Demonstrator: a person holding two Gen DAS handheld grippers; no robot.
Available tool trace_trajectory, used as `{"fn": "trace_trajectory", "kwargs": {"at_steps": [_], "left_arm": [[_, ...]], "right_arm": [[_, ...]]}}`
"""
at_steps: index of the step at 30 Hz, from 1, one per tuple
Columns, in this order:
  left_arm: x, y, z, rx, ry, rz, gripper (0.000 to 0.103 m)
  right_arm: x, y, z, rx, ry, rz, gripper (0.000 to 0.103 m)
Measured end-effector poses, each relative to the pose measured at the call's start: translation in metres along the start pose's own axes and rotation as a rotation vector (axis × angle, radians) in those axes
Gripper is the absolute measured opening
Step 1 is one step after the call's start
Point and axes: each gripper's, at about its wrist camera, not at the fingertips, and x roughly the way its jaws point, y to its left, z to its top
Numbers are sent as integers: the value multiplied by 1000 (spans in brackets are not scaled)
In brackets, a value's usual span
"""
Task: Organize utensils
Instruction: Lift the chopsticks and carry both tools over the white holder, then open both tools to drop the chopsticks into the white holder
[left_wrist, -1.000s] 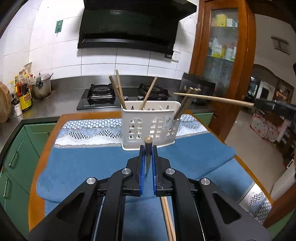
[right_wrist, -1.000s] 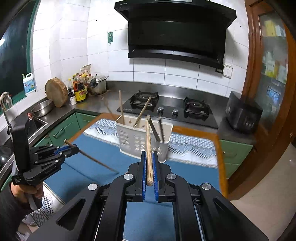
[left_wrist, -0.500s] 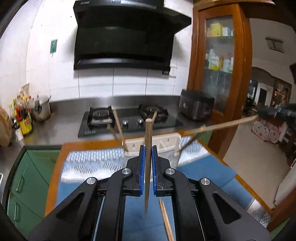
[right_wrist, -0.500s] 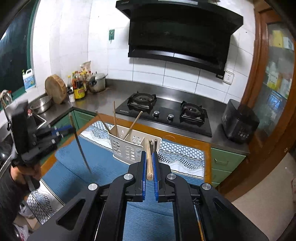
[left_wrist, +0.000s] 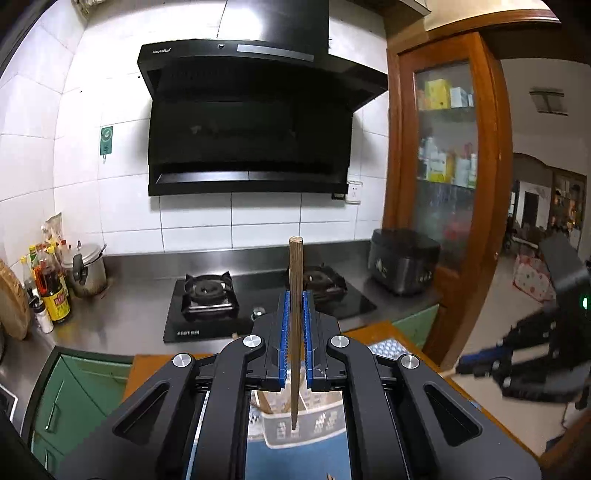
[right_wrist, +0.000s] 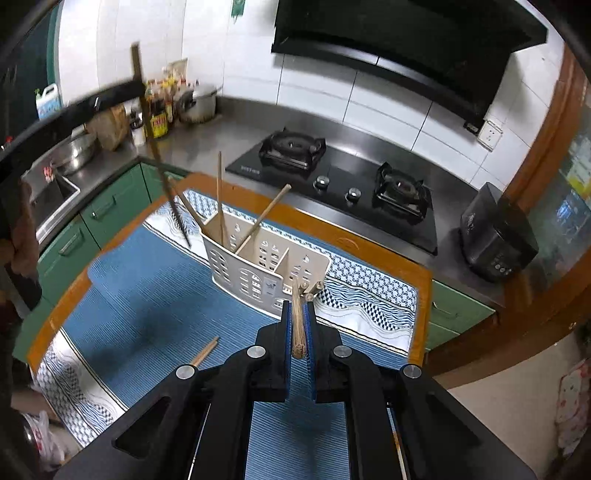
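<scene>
My left gripper (left_wrist: 295, 297) is shut on a dark brown chopstick (left_wrist: 295, 266) that stands upright, high above the white slotted holder (left_wrist: 317, 424). In the right wrist view that dark chopstick (right_wrist: 162, 177) hangs left of the holder (right_wrist: 240, 269), tip down. My right gripper (right_wrist: 298, 306) is shut on a pale wooden chopstick (right_wrist: 297, 328), angled down, its far end at the holder's right compartment. Several chopsticks (right_wrist: 220, 195) lean in the left compartments. A loose chopstick (right_wrist: 205, 352) lies on the blue mat (right_wrist: 147, 302).
The holder stands on a wooden table (right_wrist: 369, 240) under the mat. Behind it run a steel counter with a black gas hob (right_wrist: 332, 188), a dark rice cooker (right_wrist: 498, 236), bottles (right_wrist: 159, 110), a pot and a sink (right_wrist: 55, 192). A wooden cabinet (left_wrist: 443, 166) stands at the right.
My left gripper rose with the dark chopstick, which now stands upright above the holder. My right gripper moved closer over the holder and tipped down, still holding the pale chopstick.
</scene>
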Motion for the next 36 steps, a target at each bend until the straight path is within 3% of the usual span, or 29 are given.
{"fn": "trace_trajectory", "kwargs": {"at_steps": [7, 16, 25, 29, 32, 36], "left_arm": [[39, 9, 2, -31, -1, 25, 5], [87, 22, -28, -54, 113, 47, 5], [100, 21, -42, -29, 164, 27, 6], [95, 17, -40, -22, 156, 15, 11], [88, 14, -39, -18, 142, 13, 27], [73, 14, -41, -18, 122, 9, 38]], "right_arm": [[27, -7, 12, -15, 94, 41, 7], [59, -10, 28, -19, 179, 65, 7], [69, -7, 44, -1, 166, 63, 7], [70, -7, 49, 3, 154, 60, 7], [70, -8, 51, 20, 139, 54, 9], [61, -4, 48, 19, 112, 50, 19]]}}
